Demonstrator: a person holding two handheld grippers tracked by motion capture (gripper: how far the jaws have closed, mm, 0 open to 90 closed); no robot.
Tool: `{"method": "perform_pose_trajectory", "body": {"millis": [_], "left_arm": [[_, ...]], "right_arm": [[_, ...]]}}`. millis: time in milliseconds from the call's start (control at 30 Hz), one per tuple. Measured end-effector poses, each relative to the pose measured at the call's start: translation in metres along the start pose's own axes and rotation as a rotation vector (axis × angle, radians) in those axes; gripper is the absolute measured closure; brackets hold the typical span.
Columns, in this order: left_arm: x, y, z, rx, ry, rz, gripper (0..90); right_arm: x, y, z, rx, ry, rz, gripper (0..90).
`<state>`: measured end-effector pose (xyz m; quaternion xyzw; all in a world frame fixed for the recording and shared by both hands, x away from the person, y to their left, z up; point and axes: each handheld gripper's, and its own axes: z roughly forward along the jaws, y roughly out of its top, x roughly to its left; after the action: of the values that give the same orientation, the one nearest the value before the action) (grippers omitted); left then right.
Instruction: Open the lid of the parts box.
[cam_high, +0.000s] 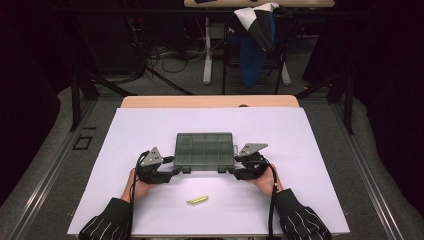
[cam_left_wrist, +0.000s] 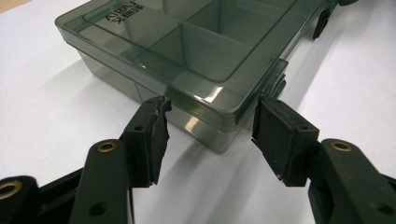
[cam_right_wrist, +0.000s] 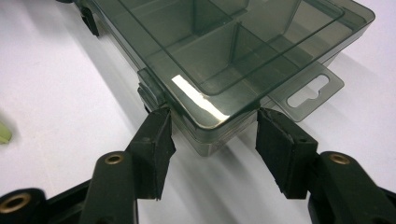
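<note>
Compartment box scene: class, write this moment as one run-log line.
box: compartment box, lid closed | left gripper: pads at near-left corner | right gripper: pads at near-right corner | loose: green piece on table

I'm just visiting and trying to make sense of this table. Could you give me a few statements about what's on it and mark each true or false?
1. The smoky plastic organizer box has its lid closed. True.
2. The left gripper straddles a near corner of the box. True; its fingers sit on either side of that corner.
3. The small yellow-green piece lies inside a compartment. False; it lies on the white sheet, nearer the person than the box.
4. The right gripper is lifted high above the table. False; it sits low at the box's other near corner.
5. The box stands on bare wood. False; it rests on the white sheet.
</note>
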<state>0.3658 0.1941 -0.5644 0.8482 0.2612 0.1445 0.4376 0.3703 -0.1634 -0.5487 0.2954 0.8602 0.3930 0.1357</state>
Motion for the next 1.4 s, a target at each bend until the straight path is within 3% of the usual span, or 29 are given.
{"method": "perform_pose_trajectory", "body": {"millis": [500,867,1400], "left_arm": [[0.0007,0.0004,0.0005,0.002,-0.004,-0.006,42.0],[0.0006,0.0008,0.0014,0.006,-0.008,-0.013,41.4],[0.0017,0.0009,0.0014,0.009,-0.008,-0.018,40.1]], "right_arm": [[0.0001,-0.0004,0.0025,0.002,-0.007,0.005,41.1],[0.0011,-0.0007,0.0041,0.005,-0.004,0.0,43.3],[-0.0011,-0.0015,0.0026,-0.007,0.003,0.025,40.5]]}}
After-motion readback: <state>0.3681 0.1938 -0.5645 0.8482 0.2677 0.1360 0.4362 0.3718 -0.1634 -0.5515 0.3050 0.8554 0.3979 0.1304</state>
